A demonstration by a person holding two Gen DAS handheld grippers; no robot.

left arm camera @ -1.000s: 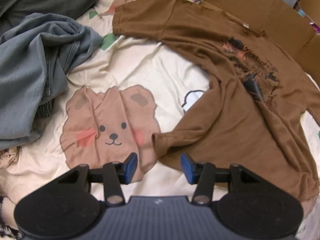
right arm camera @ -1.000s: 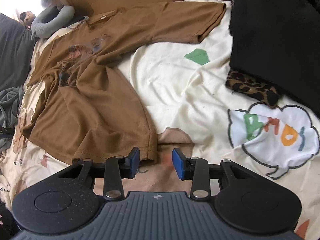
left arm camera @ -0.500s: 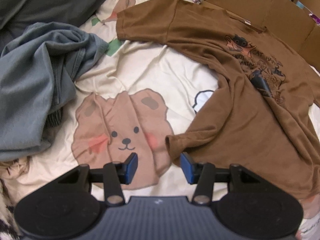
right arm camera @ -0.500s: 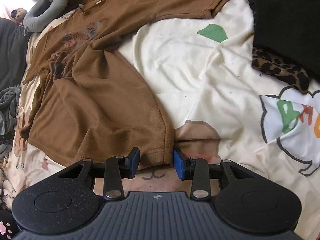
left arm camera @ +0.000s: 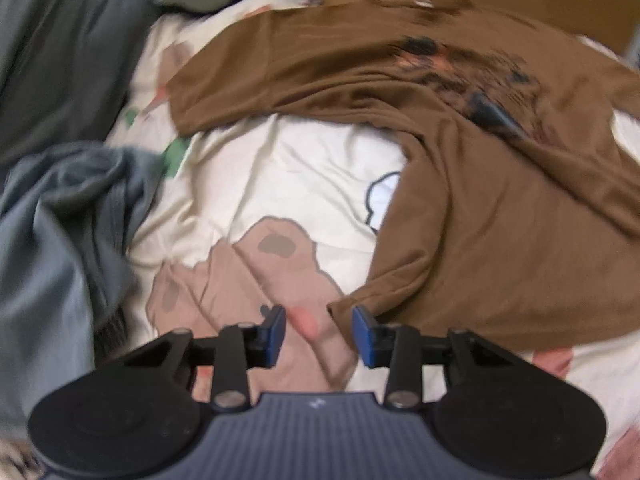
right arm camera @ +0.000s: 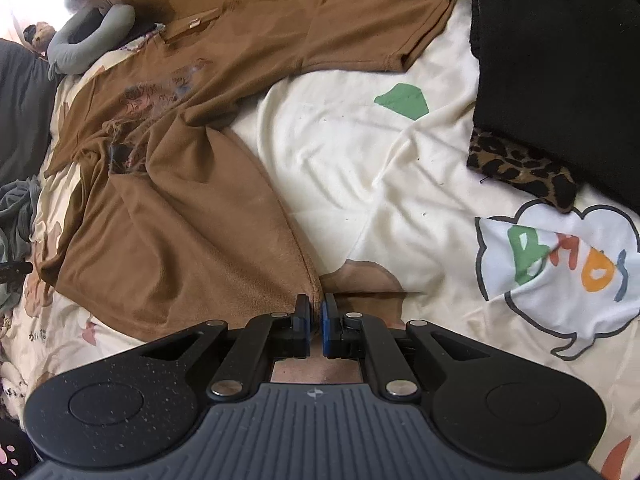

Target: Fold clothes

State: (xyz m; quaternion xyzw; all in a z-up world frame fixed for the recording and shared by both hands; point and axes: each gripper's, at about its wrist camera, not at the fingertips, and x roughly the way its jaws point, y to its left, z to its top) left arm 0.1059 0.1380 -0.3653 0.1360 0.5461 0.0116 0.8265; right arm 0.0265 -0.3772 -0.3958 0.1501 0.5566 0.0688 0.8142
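- Right gripper point(right arm camera: 315, 312): jaws pressed together, pinching the brown T-shirt point(right arm camera: 168, 216) at its hem corner.
- Left gripper point(left arm camera: 319, 330): jaws spread and just narrowing (the shirt's other hem corner touches one pad, unpinched).
- Shirt spread on the cream bedsheet point(right arm camera: 352, 168), beside grey clothes point(left arm camera: 60, 220).

Cream cartoon bedsheet point(right arm camera: 360, 168); beside its speech-bubble print point(right arm camera: 560, 272), leopard-print cloth point(right arm camera: 520, 168); grey neck pillow point(right arm camera: 88, 36) at its far edge.

The whole left-wrist view is motion-blurred, so the chest print point(left arm camera: 472, 68) on the brown T-shirt point(left arm camera: 500, 208) cannot be read. The grey garment point(left arm camera: 52, 240) runs off the left edge. In the right-wrist view the black cloth point(right arm camera: 560, 60) is cut by the right edge, and the shirt's hem corner seems to vanish between the closed pads point(right arm camera: 325, 316).
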